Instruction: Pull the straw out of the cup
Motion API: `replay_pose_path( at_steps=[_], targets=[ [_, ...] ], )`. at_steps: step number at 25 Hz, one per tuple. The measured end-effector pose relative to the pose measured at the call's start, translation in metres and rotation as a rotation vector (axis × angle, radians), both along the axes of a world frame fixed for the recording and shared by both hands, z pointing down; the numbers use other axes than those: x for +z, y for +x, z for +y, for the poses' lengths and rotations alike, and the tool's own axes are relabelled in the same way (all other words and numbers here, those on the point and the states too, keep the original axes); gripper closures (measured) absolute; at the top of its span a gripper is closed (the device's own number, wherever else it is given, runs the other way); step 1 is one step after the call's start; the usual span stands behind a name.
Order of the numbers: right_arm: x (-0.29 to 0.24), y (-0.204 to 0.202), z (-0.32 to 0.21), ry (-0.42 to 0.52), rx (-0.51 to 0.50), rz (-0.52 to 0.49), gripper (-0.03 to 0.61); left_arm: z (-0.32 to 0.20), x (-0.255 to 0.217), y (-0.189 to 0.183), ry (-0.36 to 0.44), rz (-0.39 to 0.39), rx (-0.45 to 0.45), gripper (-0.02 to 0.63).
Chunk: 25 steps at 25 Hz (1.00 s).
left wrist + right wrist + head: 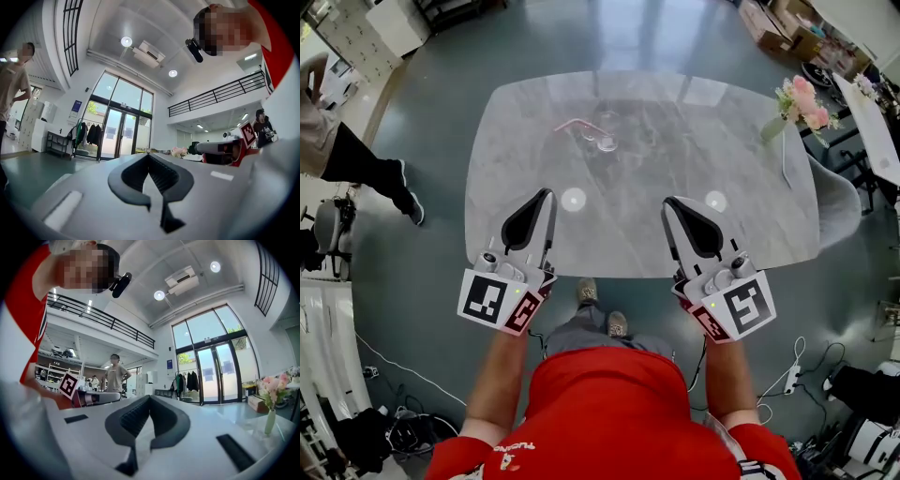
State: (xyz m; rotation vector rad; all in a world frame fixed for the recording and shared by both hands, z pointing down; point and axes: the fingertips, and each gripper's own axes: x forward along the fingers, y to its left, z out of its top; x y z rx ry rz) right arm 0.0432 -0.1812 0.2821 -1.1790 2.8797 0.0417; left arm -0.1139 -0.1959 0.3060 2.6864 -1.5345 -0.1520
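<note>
A clear glass cup (606, 142) stands on the far half of the grey marble table (741, 169). A pink bent straw (577, 123) shows just left of the cup; whether it is in the cup or lying beside it I cannot tell. My left gripper (546, 194) and right gripper (670, 202) hover side by side over the table's near edge, pointing level toward the cup and well short of it. Both are shut and hold nothing. In the left gripper view the left gripper (149, 156) has its jaws together, and so does the right gripper (150, 397) in its own view.
A vase of pink flowers (802, 103) stands at the table's far right corner, and the vase (271, 418) also shows in the right gripper view. A grey chair (842, 202) sits at the right. A person (356, 159) stands on the floor to the left. Cables (787, 375) lie near my feet.
</note>
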Motion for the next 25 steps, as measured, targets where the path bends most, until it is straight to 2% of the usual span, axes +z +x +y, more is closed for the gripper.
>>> replay_pose_path(
  at_steps=[12, 19, 25],
  targets=[
    [0.0, -0.033, -0.06, -0.004, 0.071, 0.039, 0.578, -0.08, 0.039, -0.003, -0.054, 0.014, 0.102, 0.603],
    [0.008, -0.033, -0.079, -0.021, 0.118, 0.057, 0.577, -0.111, 0.078, 0.011, -0.15, 0.014, 0.161, 0.526],
    [0.015, -0.024, -0.092, -0.042, 0.125, 0.06, 0.577, -0.138, 0.117, 0.016, -0.256, 0.05, 0.14, 0.472]
  ],
)
